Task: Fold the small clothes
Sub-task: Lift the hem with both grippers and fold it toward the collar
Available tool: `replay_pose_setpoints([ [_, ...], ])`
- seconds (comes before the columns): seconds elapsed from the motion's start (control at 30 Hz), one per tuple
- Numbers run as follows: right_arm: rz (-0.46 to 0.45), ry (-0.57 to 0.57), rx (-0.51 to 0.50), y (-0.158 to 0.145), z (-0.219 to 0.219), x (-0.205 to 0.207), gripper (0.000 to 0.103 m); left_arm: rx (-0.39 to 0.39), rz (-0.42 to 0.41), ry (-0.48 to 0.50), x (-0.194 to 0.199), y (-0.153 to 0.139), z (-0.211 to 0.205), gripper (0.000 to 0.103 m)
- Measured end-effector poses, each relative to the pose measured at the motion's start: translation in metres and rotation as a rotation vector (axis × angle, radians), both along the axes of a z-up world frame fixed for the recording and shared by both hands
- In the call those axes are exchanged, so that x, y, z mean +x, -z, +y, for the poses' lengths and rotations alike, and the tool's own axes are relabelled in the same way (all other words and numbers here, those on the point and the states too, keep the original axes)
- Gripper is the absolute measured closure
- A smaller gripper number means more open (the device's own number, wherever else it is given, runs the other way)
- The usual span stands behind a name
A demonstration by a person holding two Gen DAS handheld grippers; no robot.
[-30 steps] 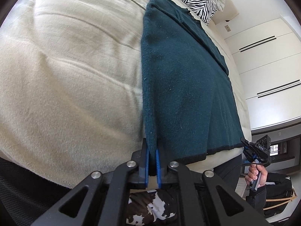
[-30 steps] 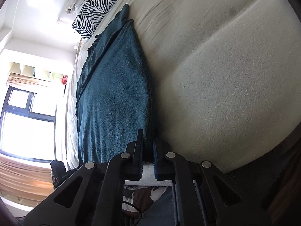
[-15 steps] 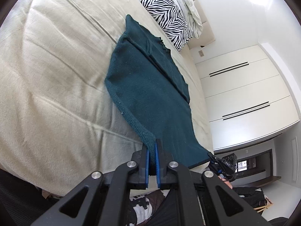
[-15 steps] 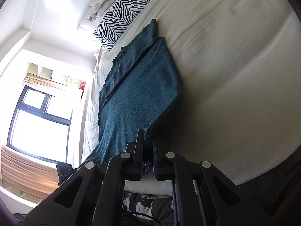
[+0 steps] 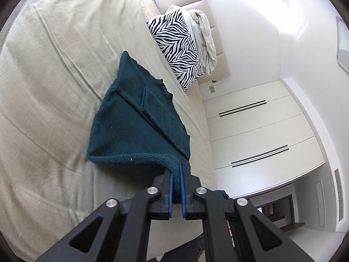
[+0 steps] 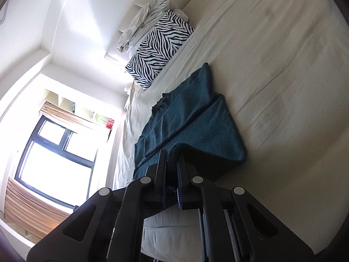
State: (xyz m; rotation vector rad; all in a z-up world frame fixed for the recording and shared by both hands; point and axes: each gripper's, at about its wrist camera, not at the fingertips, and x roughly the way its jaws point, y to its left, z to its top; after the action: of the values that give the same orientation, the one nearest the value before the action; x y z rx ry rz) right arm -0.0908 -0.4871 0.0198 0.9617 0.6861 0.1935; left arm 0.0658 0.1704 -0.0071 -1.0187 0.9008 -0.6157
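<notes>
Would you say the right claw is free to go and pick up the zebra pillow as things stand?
Probably not: the right claw is shut on the teal garment's hem, which it would need to release first; the bed before the zebra pillow looks unobstructed.

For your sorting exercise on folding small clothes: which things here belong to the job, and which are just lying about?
Belongs to the job:
- dark teal knitted garment
- left tongs, shut on its hem
- right tongs, shut on its hem
- bed

Just lying about:
- zebra-print pillow
- crumpled white cloth

A zebra-print pillow [image 5: 177,43] lies at the head of the cream-sheeted bed [image 5: 54,76], crumpled white bedding [image 6: 148,17] against it. White wardrobe doors [image 5: 257,131] line one wall; a window [image 6: 56,155] brightens another.
</notes>
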Motion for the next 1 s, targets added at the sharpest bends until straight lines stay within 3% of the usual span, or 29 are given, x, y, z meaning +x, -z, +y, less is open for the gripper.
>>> replay_pose_setpoints([
  [0.3,-0.032,0.054,-0.009,-0.014,-0.021,0.087,0.096,-0.071,-0.001,-0.063,0.073,0.004,0.001,0.096],
  [0.53,-0.021,0.06,-0.036,-0.01,-0.023,0.163,0.096,-0.053,0.003,-0.073,0.135,0.01,-0.01,0.096],
  [0.83,0.055,0.089,-0.038,0.025,-0.027,0.264,0.096,-0.048,0.059,-0.102,0.213,0.036,-0.013,0.096],
  [1.0,0.12,0.152,-0.011,0.057,-0.039,0.318,0.095,0.013,0.087,-0.121,0.257,0.055,-0.02,0.095],
])
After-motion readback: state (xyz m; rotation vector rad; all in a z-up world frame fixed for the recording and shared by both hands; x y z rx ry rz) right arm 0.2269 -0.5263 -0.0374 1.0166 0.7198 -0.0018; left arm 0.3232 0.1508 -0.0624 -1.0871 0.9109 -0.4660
